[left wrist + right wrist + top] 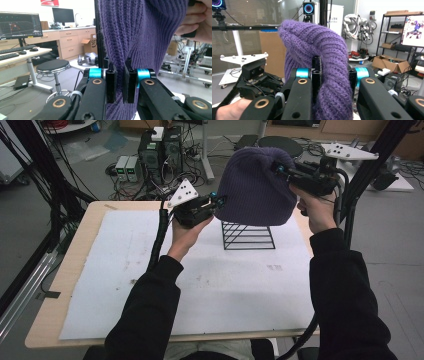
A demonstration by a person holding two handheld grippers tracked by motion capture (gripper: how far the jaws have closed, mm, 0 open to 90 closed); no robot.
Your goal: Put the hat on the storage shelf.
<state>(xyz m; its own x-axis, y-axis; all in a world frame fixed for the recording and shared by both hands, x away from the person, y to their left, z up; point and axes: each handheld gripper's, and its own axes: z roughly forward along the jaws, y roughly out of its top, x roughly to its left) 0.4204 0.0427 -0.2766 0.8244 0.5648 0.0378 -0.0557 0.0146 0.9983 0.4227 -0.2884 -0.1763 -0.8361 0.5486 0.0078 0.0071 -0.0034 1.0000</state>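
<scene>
With the left gripper [219,200] and right gripper [278,170] each pinching the purple beanie [257,187] at the upper middle of the frame, the knit may slip out if it snags on the black wire rack [248,236].

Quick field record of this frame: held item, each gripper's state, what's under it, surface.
held item: purple knit beanie, lifted over the table
left gripper: shut on the beanie's lower left edge
right gripper: shut on the beanie's upper right side
under it: black wire rack, beanie's hem near its top; contact unclear
surface: white mat on wooden table
</scene>
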